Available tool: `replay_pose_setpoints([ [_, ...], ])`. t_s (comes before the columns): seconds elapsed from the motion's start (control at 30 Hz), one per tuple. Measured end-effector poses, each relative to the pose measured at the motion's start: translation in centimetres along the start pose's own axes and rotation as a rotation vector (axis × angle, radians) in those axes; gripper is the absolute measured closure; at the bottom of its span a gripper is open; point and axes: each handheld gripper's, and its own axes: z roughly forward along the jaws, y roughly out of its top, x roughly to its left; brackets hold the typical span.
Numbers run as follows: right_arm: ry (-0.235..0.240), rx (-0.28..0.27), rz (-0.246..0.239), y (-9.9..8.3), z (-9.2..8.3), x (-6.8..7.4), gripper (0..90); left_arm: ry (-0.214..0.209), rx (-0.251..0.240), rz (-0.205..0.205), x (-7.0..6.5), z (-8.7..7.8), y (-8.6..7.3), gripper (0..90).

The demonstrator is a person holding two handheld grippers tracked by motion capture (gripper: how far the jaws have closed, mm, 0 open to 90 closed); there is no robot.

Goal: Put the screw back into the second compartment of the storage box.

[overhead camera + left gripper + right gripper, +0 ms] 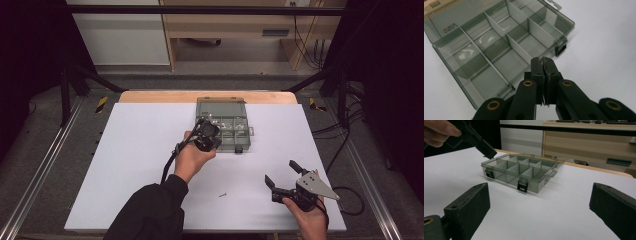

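A smoky clear compartment box (235, 141) lies open at the table's far middle, its lid (221, 107) folded back; the compartments I can see in the left gripper view are bare. My left gripper (210, 129) hovers over the box's (474, 47) near left part, jaws pressed together. A thin silvery sliver (540, 58), seemingly a small screw, is pinched at the tips of this gripper (542, 60). Another small screw (223, 195) lies loose on the white surface. My right gripper (280, 172) rests at the front right, open and holding nothing, facing the box (524, 170).
The white sheet (140, 165) covers the table, with a wooden strip (160, 96) along the far edge. Black frame posts (65, 85) stand at the left and right. Cables (345, 150) trail off the table's right side.
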Motion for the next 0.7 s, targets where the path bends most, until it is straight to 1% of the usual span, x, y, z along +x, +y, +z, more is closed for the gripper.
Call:
replay_pose_setpoints([
  [0.03,-0.002,-0.007,0.005,0.1,-0.1,-0.1,3.3,0.008,0.002,0.001,0.3,0.2,0.5,88.3],
  [0.07,-0.002,-0.007,0.005,0.1,-0.1,-0.1,3.3,0.008,0.002,0.001,0.3,0.2,0.5,88.3],
  [0.13,-0.003,-0.012,0.007,0.1,-0.3,-0.1,3.3,0.030,-0.014,-0.009,0.7,0.5,0.9,88.3],
  [0.17,-0.004,-0.012,0.009,0.1,-0.4,-0.1,3.3,0.033,-0.025,-0.015,1.0,0.5,1.1,88.3],
  [0.2,-0.004,-0.012,0.009,0.1,-0.4,-0.1,3.3,0.033,-0.025,-0.015,1.0,0.5,1.1,88.3],
  [0.23,-0.003,-0.011,0.007,0.1,-0.4,-0.2,3.3,0.042,-0.034,-0.021,1.3,0.6,1.2,88.3],
  [0.3,-0.004,-0.014,0.013,0.1,-0.4,-0.2,3.3,0.058,-0.049,-0.041,1.9,0.9,1.6,88.3],
  [0.33,-0.003,-0.014,0.015,0.1,-0.4,-0.2,3.3,0.065,-0.050,-0.045,2.2,1.0,1.8,88.3],
  [0.37,-0.002,-0.021,0.010,0.1,-0.4,-0.2,3.3,0.067,-0.054,-0.054,2.4,1.2,1.9,88.3],
  [0.4,-0.003,-0.019,0.011,0.1,-0.4,-0.3,3.3,0.067,-0.054,-0.054,2.4,1.2,1.9,88.3],
  [0.43,-0.004,-0.019,0.019,0.1,-0.4,-0.3,3.3,0.074,-0.064,-0.068,2.9,1.4,2.1,88.3],
  [0.47,-0.003,-0.021,0.021,0.1,-0.4,-0.3,3.3,0.074,-0.064,-0.068,2.9,1.4,2.1,88.3],
  [0.5,-0.001,-0.019,0.024,0.1,-0.5,-0.3,3.3,0.081,-0.079,-0.085,3.4,1.7,2.2,88.3],
  [0.53,-0.001,-0.019,0.024,0.1,-0.5,-0.3,3.3,0.081,-0.079,-0.085,3.4,1.7,2.2,88.3],
  [0.57,-0.002,-0.021,0.019,0.1,-0.4,-0.4,3.4,0.083,-0.094,-0.105,3.8,2.0,2.3,88.3],
  [0.6,-0.002,-0.021,0.019,0.1,-0.4,-0.4,3.4,0.083,-0.094,-0.105,3.8,2.0,2.3,88.3],
  [0.63,-0.001,-0.021,0.013,0.0,-0.4,-0.5,3.4,0.090,-0.107,-0.118,4.2,2.4,2.4,88.3],
  [0.7,-0.003,-0.017,0.019,0.0,-0.4,-0.5,3.4,0.098,-0.108,-0.130,4.7,2.8,2.3,88.2],
])
